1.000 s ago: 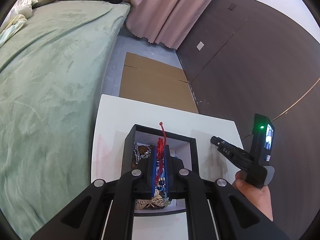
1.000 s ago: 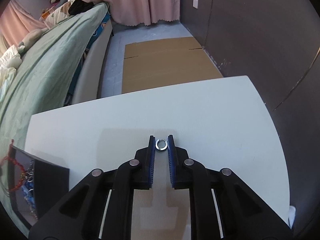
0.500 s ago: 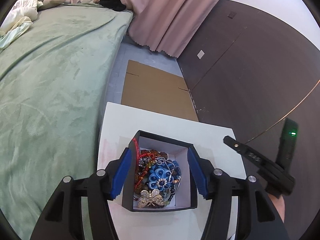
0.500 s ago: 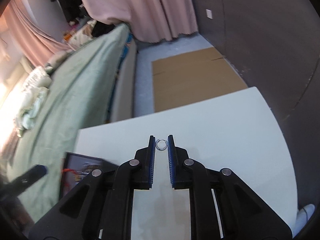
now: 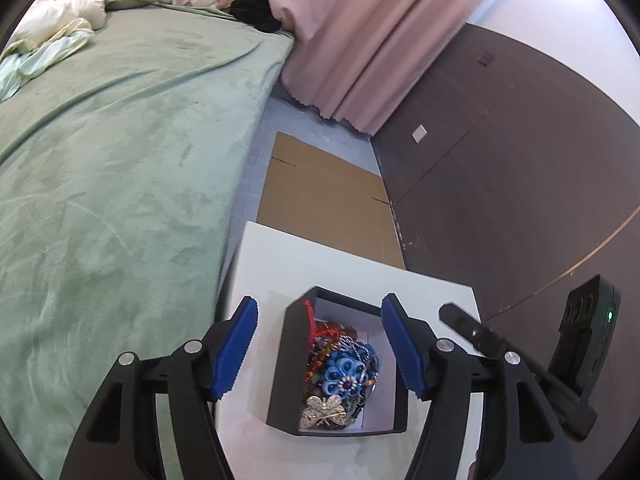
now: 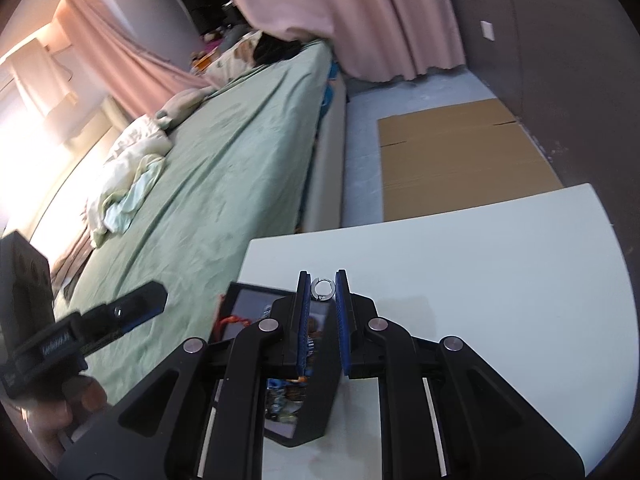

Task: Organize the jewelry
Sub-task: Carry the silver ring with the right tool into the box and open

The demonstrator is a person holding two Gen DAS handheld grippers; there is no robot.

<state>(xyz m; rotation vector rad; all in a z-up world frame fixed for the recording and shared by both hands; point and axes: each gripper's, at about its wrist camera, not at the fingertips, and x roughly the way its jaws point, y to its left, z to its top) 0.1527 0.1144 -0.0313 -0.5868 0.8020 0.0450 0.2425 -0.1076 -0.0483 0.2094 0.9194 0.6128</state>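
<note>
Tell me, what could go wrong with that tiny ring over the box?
The right gripper pinches the small silver ring only at its fingertips, so it might slip and bounce off the white table. The black box is already heaped with jewelry, so a dropped ring could roll off the pile or get buried. The open left gripper hovers close, risking a bump.

One box (image 5: 290, 364), one ring (image 6: 322, 289), two grippers (image 5: 320, 344) (image 6: 322, 292)

White table (image 6: 500, 280) lies bare from twelve to three o'clock of the black box (image 5: 286, 364); the box walls and heaped jewelry (image 5: 340, 372) block its inside; bed (image 5: 120, 180) crowds nine o'clock
</note>
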